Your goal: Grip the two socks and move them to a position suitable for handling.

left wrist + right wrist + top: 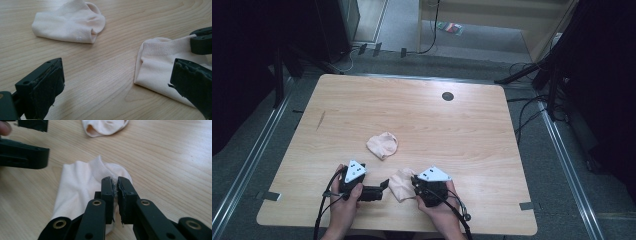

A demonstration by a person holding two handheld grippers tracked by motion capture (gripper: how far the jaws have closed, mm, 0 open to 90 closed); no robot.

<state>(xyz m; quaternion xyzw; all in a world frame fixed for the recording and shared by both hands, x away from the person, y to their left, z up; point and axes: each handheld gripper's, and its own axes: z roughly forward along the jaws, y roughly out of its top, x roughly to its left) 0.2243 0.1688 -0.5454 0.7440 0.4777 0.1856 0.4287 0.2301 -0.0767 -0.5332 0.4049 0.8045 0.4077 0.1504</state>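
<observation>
Near the table's front edge, right claw [115,185] pinches a sock [75,187] — left claw [120,82] spread.

Even, soft light from above falls on the table [472,130], which is bright while the surroundings sink into near black. Shadows are faint and short. The high view is coarse and slightly soft; both gripper views are sharper, with near jaws blurred.
</observation>
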